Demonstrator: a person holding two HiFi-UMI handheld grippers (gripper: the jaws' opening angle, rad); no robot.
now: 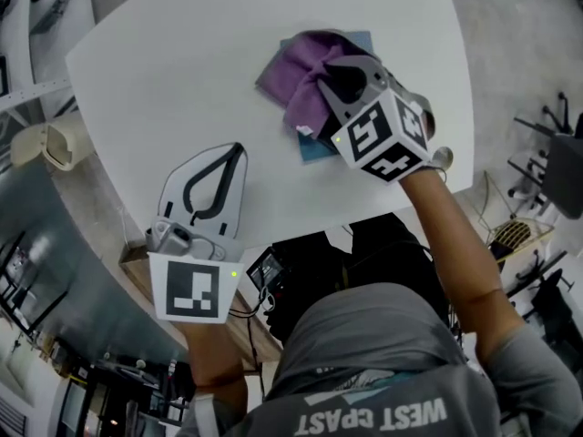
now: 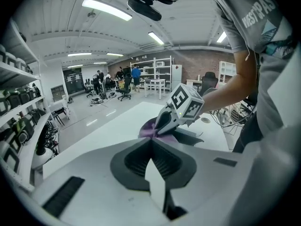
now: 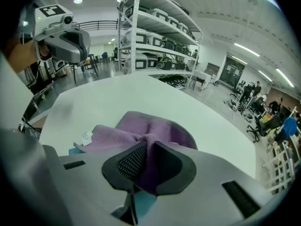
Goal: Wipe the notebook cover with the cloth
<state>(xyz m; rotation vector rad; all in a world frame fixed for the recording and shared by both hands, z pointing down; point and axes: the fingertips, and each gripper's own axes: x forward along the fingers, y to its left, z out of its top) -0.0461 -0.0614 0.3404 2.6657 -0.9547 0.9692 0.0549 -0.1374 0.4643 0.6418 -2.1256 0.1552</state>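
White worktop is carrying everything. The notebook is lying flat toward its far right side, blue cover up, so it is probably taking downward pressure without needing a hold. The purple cloth is sitting bunched on the cover and hiding most of it, with only a blue corner and edge showing. The right gripper is angling steeply down onto it, jaws pinching a gathered fold while the rest of the fabric is spreading ahead as the wiping face. The left gripper is sitting well apart over bare worktop at the near left, jaws pressed together on nothing, likely parked clear of the stroke. Wiping is apparently under way.
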